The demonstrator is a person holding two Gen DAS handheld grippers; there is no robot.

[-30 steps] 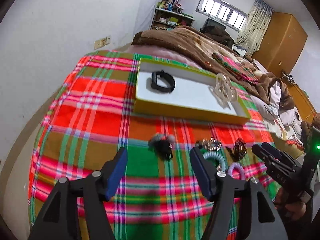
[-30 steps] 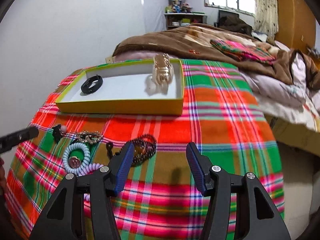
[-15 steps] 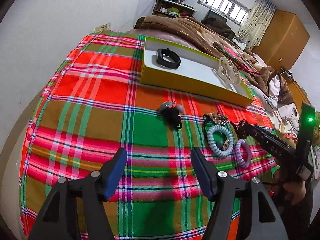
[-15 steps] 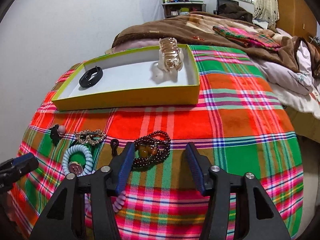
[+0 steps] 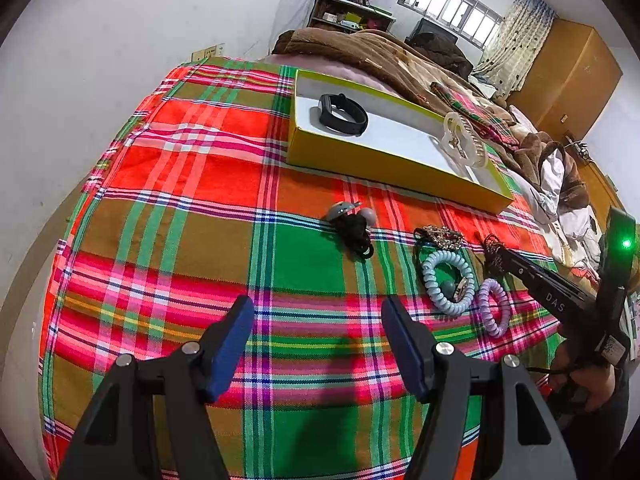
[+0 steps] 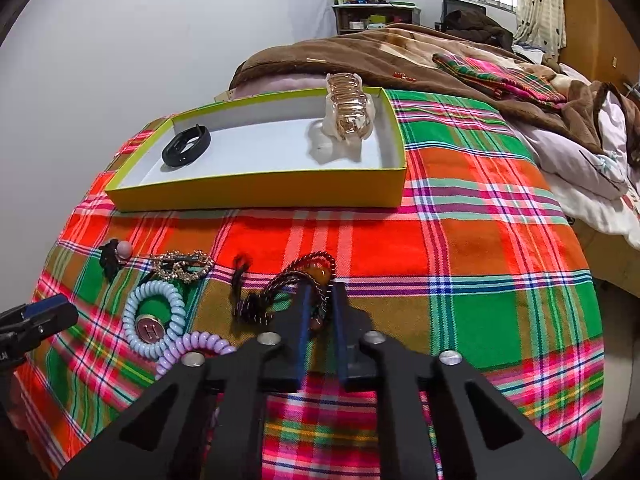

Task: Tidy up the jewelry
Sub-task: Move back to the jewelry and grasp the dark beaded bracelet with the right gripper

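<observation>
A yellow-green box [image 6: 256,192] [image 5: 384,164] holds a black band [image 6: 187,146] [image 5: 343,115] and a clear hair claw [image 6: 349,111] [image 5: 464,140]. In front of it on the plaid cloth lie a dark beaded bracelet [image 6: 296,280], a gold clip [image 6: 182,266], a pale blue coil tie [image 6: 154,316] [image 5: 448,280], a lilac coil tie [image 6: 192,350] [image 5: 494,308] and a black tie with grey beads [image 5: 352,228] [image 6: 114,256]. My right gripper [image 6: 320,292] [image 5: 494,252] is shut on the beaded bracelet. My left gripper [image 5: 318,312] is open and empty, above the cloth short of the black tie.
The plaid cloth [image 5: 192,168] covers the near end of a bed. A brown blanket [image 6: 380,52] and heaped bedding lie behind the box. A white wall runs along the left. A wooden wardrobe [image 5: 568,76] stands at the far right.
My right gripper has moved forward and down and closed on the beaded bracelet. My left gripper has stayed open, drawing slightly nearer the black tie.
</observation>
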